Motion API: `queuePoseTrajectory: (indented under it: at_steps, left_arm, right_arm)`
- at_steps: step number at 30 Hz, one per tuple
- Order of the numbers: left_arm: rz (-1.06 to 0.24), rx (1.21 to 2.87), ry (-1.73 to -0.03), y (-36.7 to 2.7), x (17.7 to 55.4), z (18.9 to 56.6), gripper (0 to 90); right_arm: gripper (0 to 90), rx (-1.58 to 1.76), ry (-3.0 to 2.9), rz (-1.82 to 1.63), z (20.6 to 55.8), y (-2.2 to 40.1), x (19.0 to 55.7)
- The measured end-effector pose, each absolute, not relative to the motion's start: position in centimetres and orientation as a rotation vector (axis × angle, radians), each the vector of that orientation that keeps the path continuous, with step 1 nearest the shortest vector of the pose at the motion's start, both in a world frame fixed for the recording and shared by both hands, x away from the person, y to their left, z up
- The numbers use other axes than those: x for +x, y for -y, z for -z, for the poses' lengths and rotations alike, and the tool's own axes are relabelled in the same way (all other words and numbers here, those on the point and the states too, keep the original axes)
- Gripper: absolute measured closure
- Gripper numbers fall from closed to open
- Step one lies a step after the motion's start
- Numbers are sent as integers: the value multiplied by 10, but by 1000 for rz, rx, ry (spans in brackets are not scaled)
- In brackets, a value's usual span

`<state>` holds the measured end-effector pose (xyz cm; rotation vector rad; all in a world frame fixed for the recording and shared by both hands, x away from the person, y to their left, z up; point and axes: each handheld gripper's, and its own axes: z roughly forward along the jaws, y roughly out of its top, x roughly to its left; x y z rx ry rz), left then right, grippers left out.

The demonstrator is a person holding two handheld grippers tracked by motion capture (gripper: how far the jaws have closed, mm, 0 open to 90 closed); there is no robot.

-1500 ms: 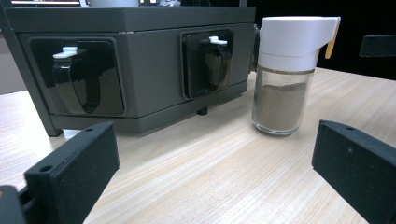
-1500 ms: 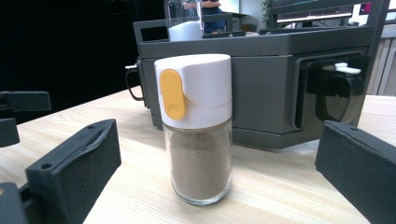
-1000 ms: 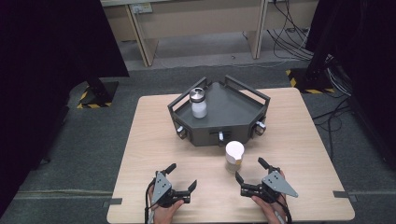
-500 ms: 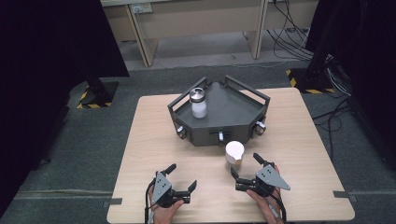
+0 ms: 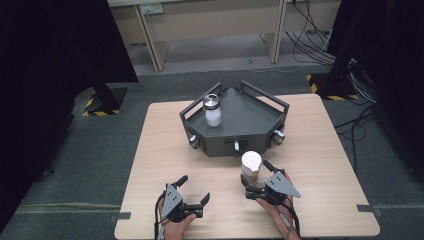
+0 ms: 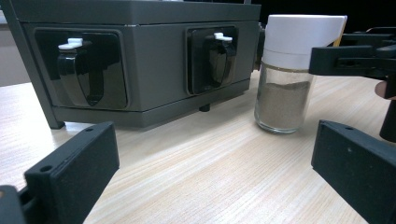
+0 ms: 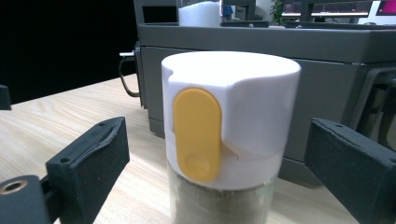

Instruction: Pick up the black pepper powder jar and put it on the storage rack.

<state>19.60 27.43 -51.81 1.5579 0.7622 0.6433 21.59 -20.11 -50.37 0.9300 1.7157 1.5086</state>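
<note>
Glass spice jar (image 5: 251, 167) upright on the wooden table (image 5: 160, 150), just in front of the grey tray's (image 5: 250, 122) front wall; white cap with yellow flip tab (image 7: 197, 133), brownish powder filling the lower part (image 6: 282, 105). Second container, white bottle with silver lid (image 5: 212, 110), stands upright inside the tray at its left-rear. Jar sits between the parted jaws of the right gripper (image 5: 256, 185), not touched.

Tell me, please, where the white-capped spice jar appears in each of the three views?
High view: spice jar stands centre-right on the table, before the grey tray.
Left gripper view: upper right, glass and brown powder visible.
Right gripper view: centre foreground, yellow tab facing the camera.
Shared landmark: the grey tray behind it.
</note>
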Motion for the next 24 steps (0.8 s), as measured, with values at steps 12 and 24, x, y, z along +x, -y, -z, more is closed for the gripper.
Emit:
queuePoseTrajectory:
  at_steps: [12, 24]
  left_arm:
    - [-643, 1552, -767, -276, 196, 518, 2]
    - [-640, 1548, -770, -276, 196, 518, 3]
  right_arm:
    - [189, 967, -1749, -1454, 501, 190, 228]
    - [299, 986, -1760, -1441, 502, 187, 233]
